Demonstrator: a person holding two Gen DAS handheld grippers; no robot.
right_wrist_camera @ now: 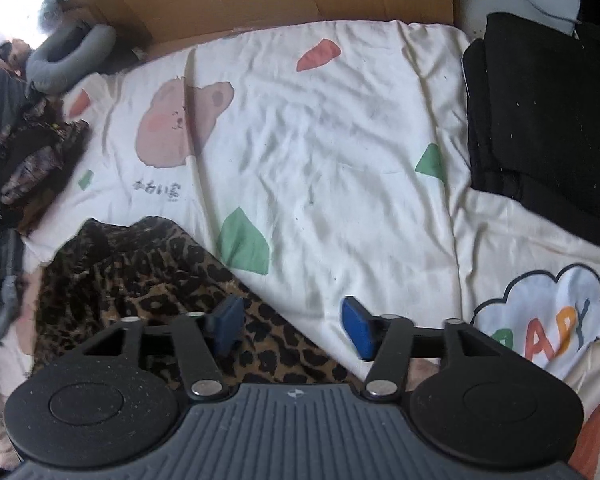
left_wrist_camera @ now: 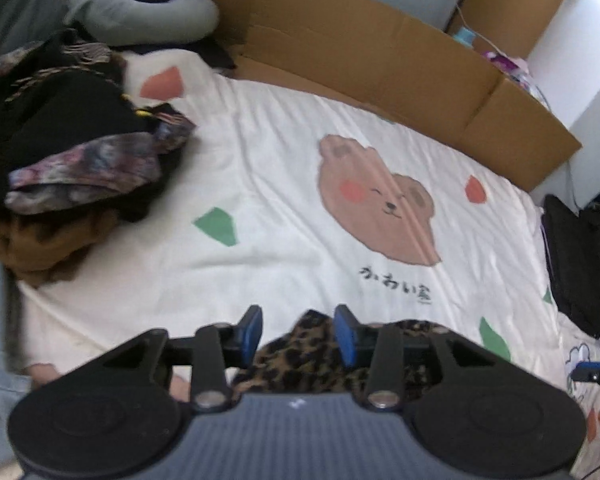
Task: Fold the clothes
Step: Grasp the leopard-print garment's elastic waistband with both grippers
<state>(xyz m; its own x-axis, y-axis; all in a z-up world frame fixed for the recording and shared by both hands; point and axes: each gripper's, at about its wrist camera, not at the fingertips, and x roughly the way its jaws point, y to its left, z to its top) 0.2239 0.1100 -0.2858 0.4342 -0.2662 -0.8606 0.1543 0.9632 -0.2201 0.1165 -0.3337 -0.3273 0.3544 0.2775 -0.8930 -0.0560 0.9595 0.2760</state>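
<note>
A leopard-print garment [right_wrist_camera: 140, 272] lies crumpled on the white bear-print bedsheet [right_wrist_camera: 340, 152], near its front edge. In the left wrist view my left gripper [left_wrist_camera: 299, 333] hovers just over a raised fold of the leopard garment [left_wrist_camera: 300, 356]. Its blue pads [left_wrist_camera: 252, 330] stand apart and do not press on the cloth. My right gripper [right_wrist_camera: 293, 327] is open wide at the garment's right edge. Its left pad [right_wrist_camera: 228, 326] is over the leopard cloth and its right pad [right_wrist_camera: 358, 328] is over bare sheet. Nothing is gripped.
A heap of dark and patterned clothes [left_wrist_camera: 80, 152] sits at the bed's left side, with a grey neck pillow [left_wrist_camera: 140, 12] behind it. Flattened cardboard [left_wrist_camera: 380, 52] lines the far edge. Folded black clothes [right_wrist_camera: 540, 120] lie on the right.
</note>
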